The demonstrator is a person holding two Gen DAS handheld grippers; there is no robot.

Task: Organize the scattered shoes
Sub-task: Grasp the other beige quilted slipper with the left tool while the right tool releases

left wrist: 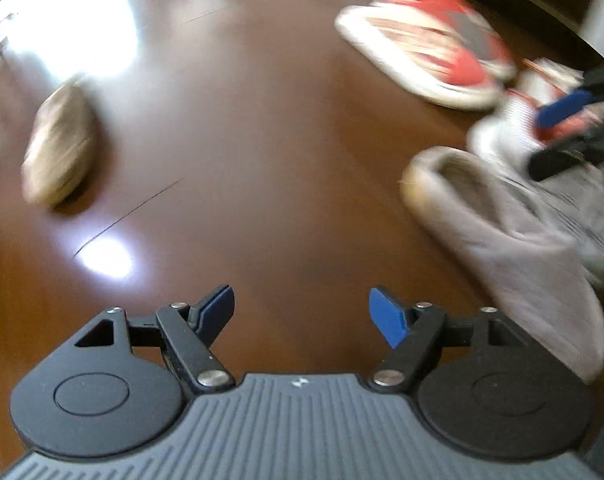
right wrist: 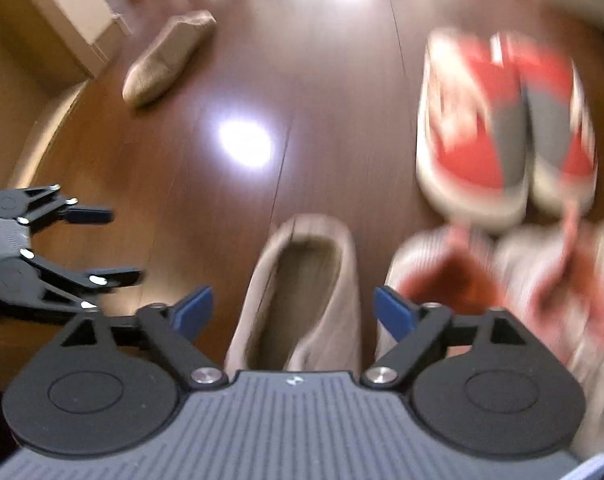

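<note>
Both your tools are released: right tool point(right wrist: 292, 312) over one grey slipper point(right wrist: 298, 292), its mate point(right wrist: 168, 58) well apart; pair them.

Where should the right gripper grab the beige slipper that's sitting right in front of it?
Probably the side wall of the beige slipper beside its opening, coming from above. The opening faces up between the open right gripper fingers, so one finger could drop inside and the other outside that thin, soft edge.
</note>
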